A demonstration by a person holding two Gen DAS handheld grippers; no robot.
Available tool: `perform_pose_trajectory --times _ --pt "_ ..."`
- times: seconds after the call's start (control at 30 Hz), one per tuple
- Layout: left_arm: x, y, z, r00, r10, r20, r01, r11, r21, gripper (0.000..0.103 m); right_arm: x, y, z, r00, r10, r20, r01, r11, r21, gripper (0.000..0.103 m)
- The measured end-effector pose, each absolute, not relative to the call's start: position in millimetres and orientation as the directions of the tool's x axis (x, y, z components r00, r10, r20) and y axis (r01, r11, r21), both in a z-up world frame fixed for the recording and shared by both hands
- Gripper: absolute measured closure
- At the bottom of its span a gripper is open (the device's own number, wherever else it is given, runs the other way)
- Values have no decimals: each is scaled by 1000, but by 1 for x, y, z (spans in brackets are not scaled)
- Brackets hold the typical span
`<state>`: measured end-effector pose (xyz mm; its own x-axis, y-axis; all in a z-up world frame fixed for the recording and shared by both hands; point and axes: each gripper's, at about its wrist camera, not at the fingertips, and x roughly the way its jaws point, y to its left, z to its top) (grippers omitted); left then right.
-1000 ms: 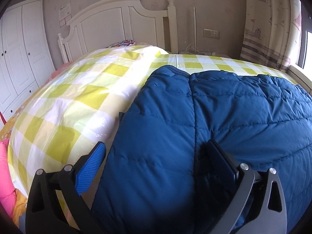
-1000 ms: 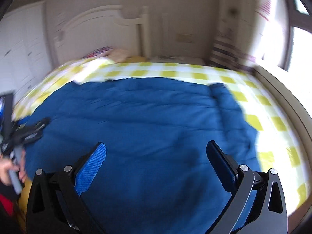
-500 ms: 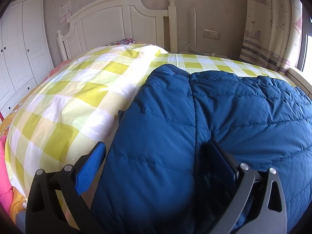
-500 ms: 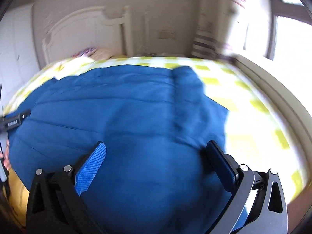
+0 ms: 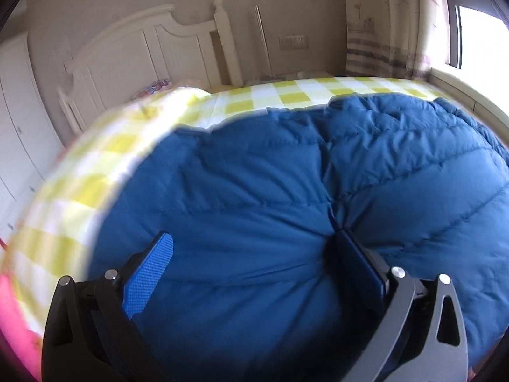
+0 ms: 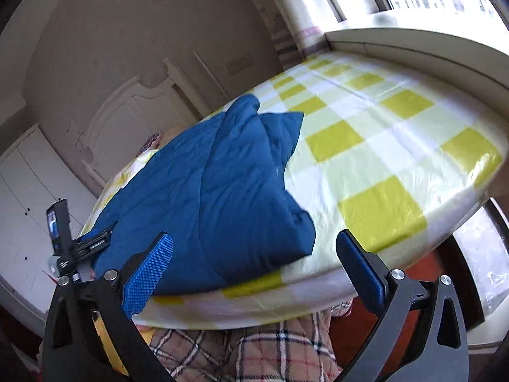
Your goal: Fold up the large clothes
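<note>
A big blue quilted down coat (image 5: 286, 191) lies spread on the bed with the yellow-and-white checked cover (image 5: 79, 175). My left gripper (image 5: 254, 254) is open right over the coat's near part, its jaws wide apart with blue fabric between them. In the right wrist view the coat (image 6: 222, 184) lies folded on the bed's left half. My right gripper (image 6: 254, 261) is open and empty at the bed's near edge, over the coat's lower right corner. The left gripper (image 6: 63, 248) shows at the coat's left edge in that view.
A white headboard (image 5: 143, 54) and white wardrobe (image 5: 19, 133) stand behind the bed. A window sill (image 6: 413, 51) and curtain (image 5: 381, 31) line the right side. A plaid blanket (image 6: 270, 350) hangs below the bed's near edge. Pink fabric (image 5: 12, 318) lies at the left.
My left gripper has swung right over the coat, so the coat now fills its view. My right gripper has pulled back and swung right to the bed's near edge. Both stayed open.
</note>
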<state>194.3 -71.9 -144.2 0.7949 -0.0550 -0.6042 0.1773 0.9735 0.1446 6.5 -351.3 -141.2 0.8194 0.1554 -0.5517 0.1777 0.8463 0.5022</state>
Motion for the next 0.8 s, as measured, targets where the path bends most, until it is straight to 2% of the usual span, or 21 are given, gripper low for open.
perform_pose_trajectory --times 0.13,0.63,0.67,0.7,0.73,0.77,0.8 --pt "197 -73 -144 779 -53 -624 195 968 161 2 19 -329 -145 808 228 -543 115 843 526 5" --pt "197 -75 -148 775 -43 -631 193 966 170 2 113 -298 -133 783 181 -596 162 864 476 4" --pt "197 -74 -148 773 -42 -633 190 967 169 2 112 -296 -132 793 179 -583 150 869 472 8" --pt "197 -74 -147 768 -43 -640 193 967 166 2 103 -300 -130 820 181 -542 133 862 490 19" --pt "198 -75 -144 757 -44 -652 199 966 166 2 96 -304 -130 835 188 -518 123 853 508 25" --pt "200 -76 -140 740 -43 -671 203 966 162 2 85 -314 -132 856 211 -471 98 830 550 40" --pt "200 -77 -136 728 -46 -684 206 966 154 2 78 -321 -134 863 226 -451 89 812 577 50"
